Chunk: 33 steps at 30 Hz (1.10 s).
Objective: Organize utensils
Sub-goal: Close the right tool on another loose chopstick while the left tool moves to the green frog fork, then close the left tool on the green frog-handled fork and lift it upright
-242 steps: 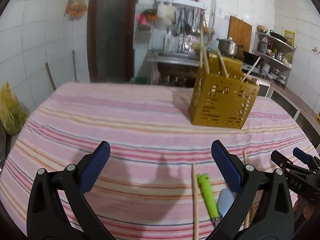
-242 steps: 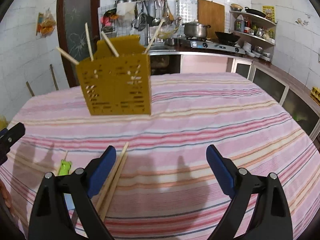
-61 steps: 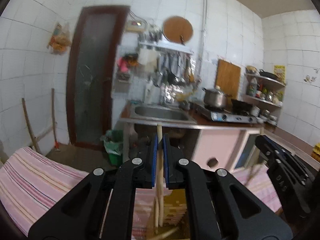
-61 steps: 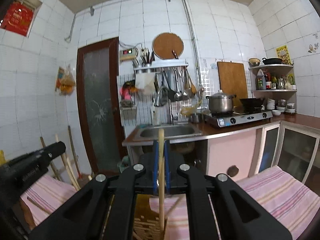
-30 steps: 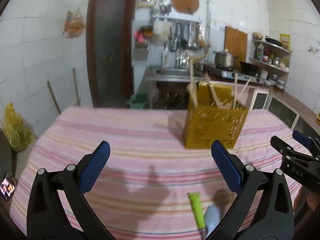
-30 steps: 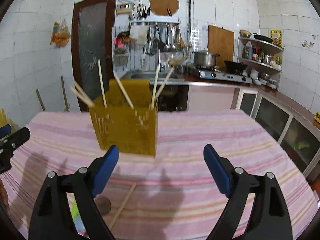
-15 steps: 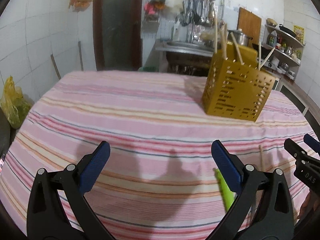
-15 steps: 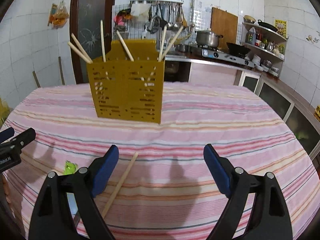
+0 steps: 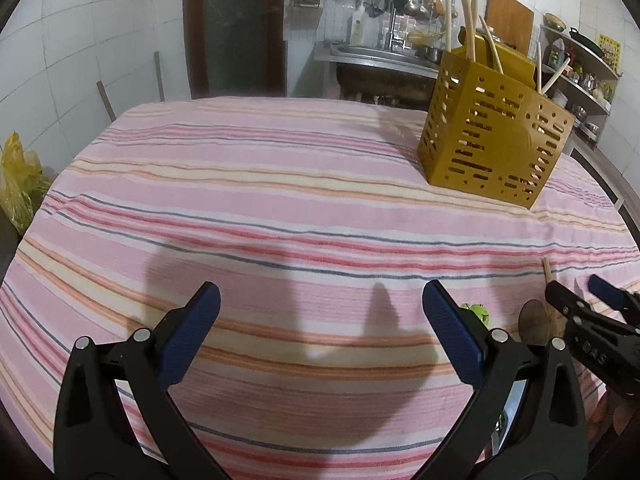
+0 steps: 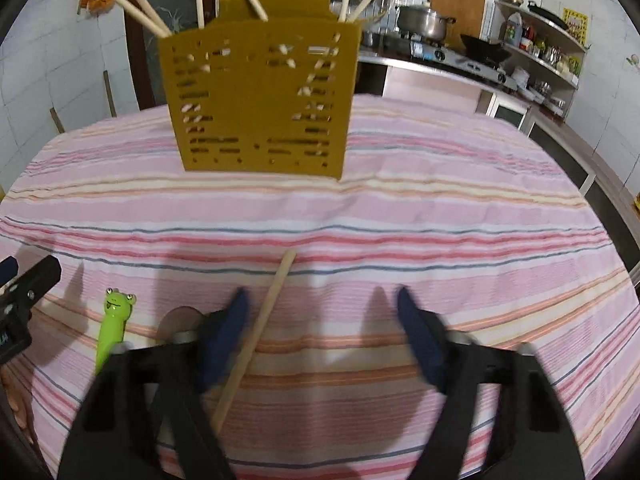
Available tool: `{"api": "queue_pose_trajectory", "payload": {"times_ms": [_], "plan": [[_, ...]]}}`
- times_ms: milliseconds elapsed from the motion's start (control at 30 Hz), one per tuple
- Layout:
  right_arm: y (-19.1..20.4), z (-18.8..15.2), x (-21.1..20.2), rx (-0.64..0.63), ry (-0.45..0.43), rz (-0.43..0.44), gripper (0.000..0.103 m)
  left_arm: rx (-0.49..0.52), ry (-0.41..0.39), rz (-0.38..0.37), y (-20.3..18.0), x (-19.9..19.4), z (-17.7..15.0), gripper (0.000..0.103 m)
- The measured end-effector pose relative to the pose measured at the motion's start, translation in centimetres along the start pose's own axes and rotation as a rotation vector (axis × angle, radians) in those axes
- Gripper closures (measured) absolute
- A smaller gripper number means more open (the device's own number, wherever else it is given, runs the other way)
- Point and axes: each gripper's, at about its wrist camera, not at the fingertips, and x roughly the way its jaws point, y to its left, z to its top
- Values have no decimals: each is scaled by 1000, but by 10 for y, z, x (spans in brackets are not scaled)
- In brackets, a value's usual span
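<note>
A yellow slotted utensil holder (image 9: 494, 134) (image 10: 262, 96) stands on the striped tablecloth and holds several wooden chopsticks. One loose chopstick (image 10: 256, 336) lies on the cloth just inside my right gripper's left finger. A green frog-handled utensil (image 10: 112, 324) (image 9: 476, 312) and a round wooden spoon bowl (image 9: 536, 322) (image 10: 180, 320) lie beside it. My left gripper (image 9: 320, 324) is open and empty over bare cloth. My right gripper (image 10: 322, 320) is open, low over the loose chopstick; it also shows at the right edge of the left wrist view (image 9: 592, 312).
The striped tablecloth (image 9: 260, 208) covers the table, whose edges drop off left and right. Behind are a sink, a stove with a pot (image 10: 424, 20), shelves and a dark door (image 9: 236, 28). A yellow bag (image 9: 16, 184) sits off the left edge.
Both grippers have come down and forward toward the table. The right gripper has narrowed somewhat and now straddles the loose chopstick. The holder looms closer.
</note>
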Motion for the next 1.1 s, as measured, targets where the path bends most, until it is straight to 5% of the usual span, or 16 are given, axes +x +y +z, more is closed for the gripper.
{"api": "queue_pose_trajectory", "payload": {"times_ms": [133, 367, 867, 1100], "plan": [[3, 1, 7, 29, 32, 33, 59, 10, 10, 1, -3, 2, -2, 5], [8, 6, 10, 33, 45, 78, 96, -3, 24, -27, -11, -3, -5, 5], [-45, -8, -2, 60, 54, 106, 96, 82, 81, -82, -59, -10, -17, 7], [-46, -12, -3, 52, 42, 110, 96, 87, 140, -92, -66, 3, -24, 29]]}}
